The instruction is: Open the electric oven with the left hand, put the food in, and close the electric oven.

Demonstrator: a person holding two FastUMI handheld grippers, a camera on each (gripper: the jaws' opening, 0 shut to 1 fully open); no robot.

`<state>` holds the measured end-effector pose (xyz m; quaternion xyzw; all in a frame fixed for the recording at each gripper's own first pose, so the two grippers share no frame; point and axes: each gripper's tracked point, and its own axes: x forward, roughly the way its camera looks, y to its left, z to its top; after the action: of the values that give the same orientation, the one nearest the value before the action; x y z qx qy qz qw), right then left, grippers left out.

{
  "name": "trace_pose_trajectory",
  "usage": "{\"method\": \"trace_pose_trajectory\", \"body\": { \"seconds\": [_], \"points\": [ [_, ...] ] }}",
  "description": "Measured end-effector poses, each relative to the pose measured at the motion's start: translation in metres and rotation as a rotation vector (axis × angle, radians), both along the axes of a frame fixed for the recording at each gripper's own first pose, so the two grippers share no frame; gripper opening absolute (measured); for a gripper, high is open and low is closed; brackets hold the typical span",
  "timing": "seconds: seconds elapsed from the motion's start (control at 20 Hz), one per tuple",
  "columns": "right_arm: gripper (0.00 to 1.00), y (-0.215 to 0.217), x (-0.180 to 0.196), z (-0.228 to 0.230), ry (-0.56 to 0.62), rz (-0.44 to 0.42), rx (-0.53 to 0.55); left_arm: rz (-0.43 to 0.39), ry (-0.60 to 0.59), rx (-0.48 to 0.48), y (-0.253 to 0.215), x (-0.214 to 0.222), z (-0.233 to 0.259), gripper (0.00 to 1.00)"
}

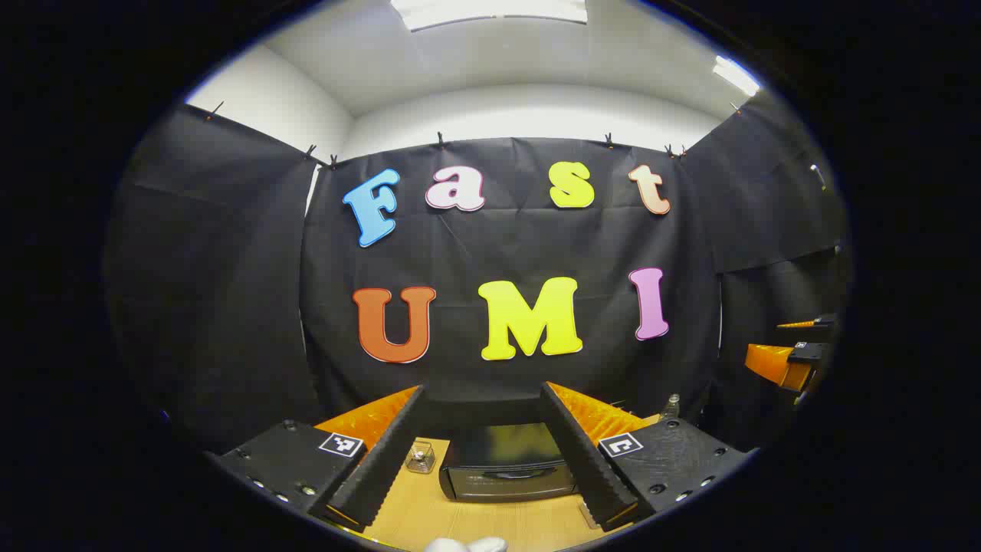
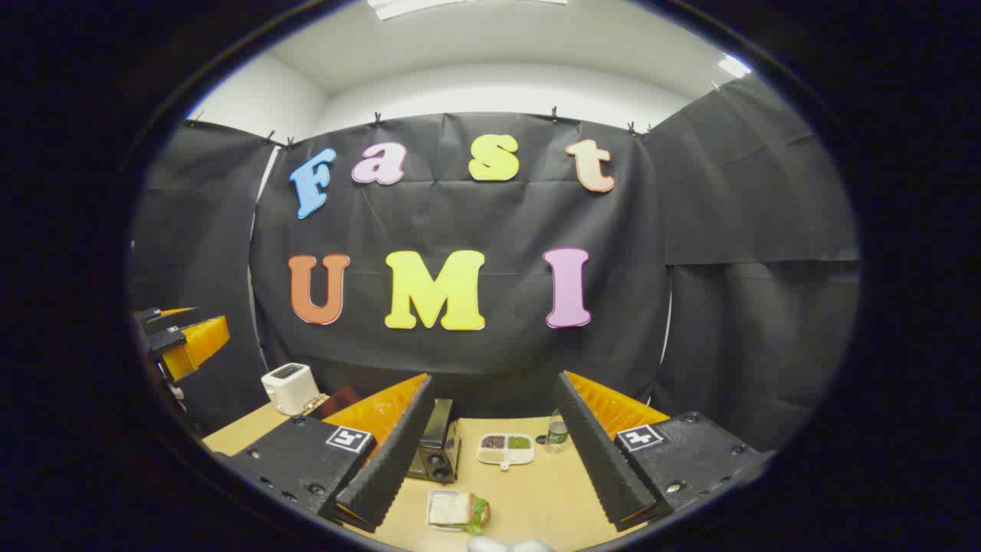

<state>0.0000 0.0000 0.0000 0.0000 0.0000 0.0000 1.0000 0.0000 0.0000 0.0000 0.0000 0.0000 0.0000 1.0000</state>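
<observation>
Black oven [image 1: 506, 462] sits closed, framed by my spread left gripper [image 1: 483, 460]; right gripper [image 2: 490, 460], also spread, hovers over the sandwich [image 2: 457, 510]. Opening comes first: reach its door.

Both views high, facing table [image 1: 429, 514], oven [image 1: 506, 460]

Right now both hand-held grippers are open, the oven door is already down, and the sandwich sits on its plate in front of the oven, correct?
Not quite: the electric oven door is closed, as the left gripper view shows. The rest holds: the left hand-held gripper and right hand-held gripper are open, and the sandwich sits on its plate in front of the oven.
</observation>
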Motion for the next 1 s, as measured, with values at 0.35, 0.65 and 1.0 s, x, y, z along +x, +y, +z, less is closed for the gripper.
{"method": "trace_pose_trajectory", "body": {
  "seconds": [0.35, 0.65, 1.0],
  "points": [
    [0.99, -0.004, 0.002, 0.000, -0.005, 0.010, -0.014, 0.012, 0.009, 0.016, -0.001, -0.001, -0.002, 0.96],
    [0.99, -0.007, 0.001, 0.001, -0.017, 0.007, -0.021, 0.020, 0.001, 0.023, -0.002, -0.003, -0.001, 0.96],
    [0.99, -0.015, -0.001, 0.001, -0.023, 0.002, -0.023, 0.011, -0.003, 0.010, -0.012, 0.004, -0.013, 0.96]
  ]
}}
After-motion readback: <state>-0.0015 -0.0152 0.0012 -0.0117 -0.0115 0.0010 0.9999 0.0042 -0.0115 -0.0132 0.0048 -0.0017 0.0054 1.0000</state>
